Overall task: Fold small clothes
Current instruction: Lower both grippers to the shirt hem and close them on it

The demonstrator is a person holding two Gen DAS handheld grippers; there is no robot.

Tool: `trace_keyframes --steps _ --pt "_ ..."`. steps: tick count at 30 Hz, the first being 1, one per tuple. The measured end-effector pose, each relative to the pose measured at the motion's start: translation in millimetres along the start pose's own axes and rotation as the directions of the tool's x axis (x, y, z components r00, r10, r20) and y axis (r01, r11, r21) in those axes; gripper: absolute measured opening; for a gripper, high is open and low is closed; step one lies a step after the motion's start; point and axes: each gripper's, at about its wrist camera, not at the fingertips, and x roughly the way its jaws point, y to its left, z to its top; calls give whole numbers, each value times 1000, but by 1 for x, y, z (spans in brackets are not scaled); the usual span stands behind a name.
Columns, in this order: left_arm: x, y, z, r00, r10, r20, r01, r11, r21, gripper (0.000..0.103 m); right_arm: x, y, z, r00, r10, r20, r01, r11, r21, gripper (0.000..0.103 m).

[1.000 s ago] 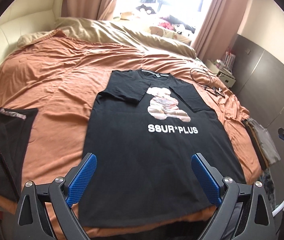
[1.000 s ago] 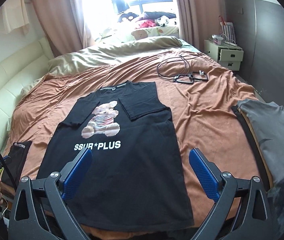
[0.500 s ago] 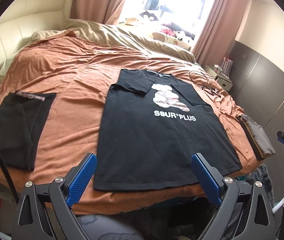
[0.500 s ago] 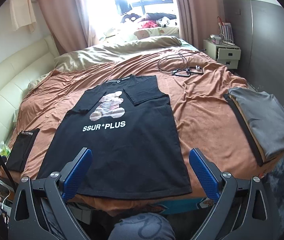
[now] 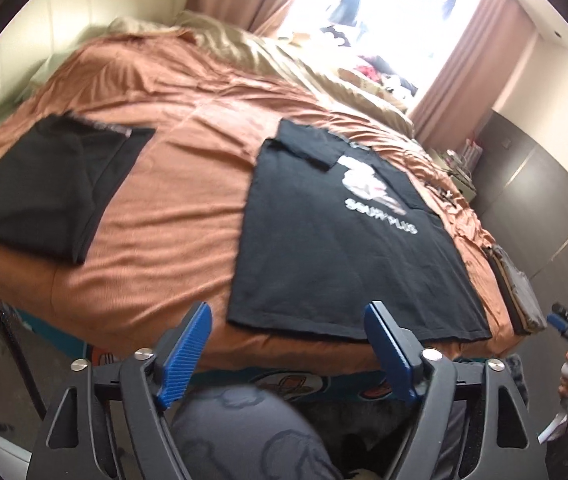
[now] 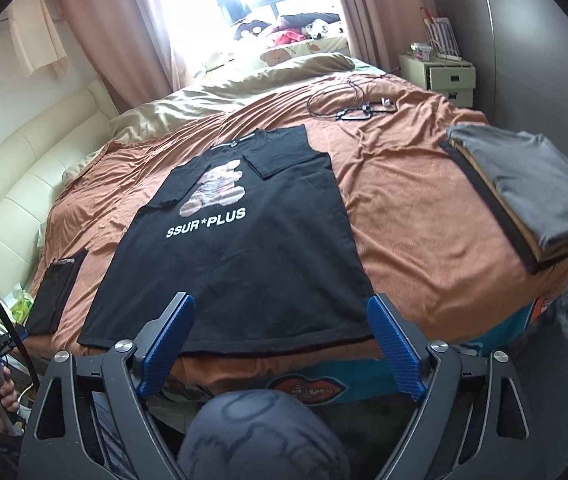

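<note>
The black T-shirt (image 6: 244, 256) lay flat on the bed (image 6: 411, 208), sleeves folded in, its long axis running from the hem at the bed's near edge away to the collar. Both grippers hovered off that near edge, holding nothing, fingers spread wide. The right gripper (image 6: 280, 344) faced the hem squarely and seemed nearer; the left gripper (image 5: 289, 354) sat off the hem's left corner.

Both wrist views face bed (image 6: 403, 200) from foot; share black T-shirt (image 5: 335, 248).
</note>
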Motion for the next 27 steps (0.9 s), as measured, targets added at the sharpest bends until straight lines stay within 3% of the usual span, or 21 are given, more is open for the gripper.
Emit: trace_keyframes --steps 7,15,18,24,27 --pt "38 23 -13 999 -27 -45 23 995 -93 61 37 -48 -22 999 47 -6 -47 993 108 69" --pt "82 44 -12 996 -8 -90 -10 981 -191 59 89 -90 -32 998 55 -21 -50 976 214 66" --pt "97 55 -14 992 -16 -124 -14 972 -235 54 104 -100 -34 998 67 -12 -62 963 261 66" --pt "109 61 -20 991 -51 -127 11 956 -293 53 131 -111 -43 991 133 -9 -123 940 319 66" --pt "110 67 -23 989 -100 -107 55 931 -360 53 142 -112 -46 987 160 -9 -148 930 335 65"
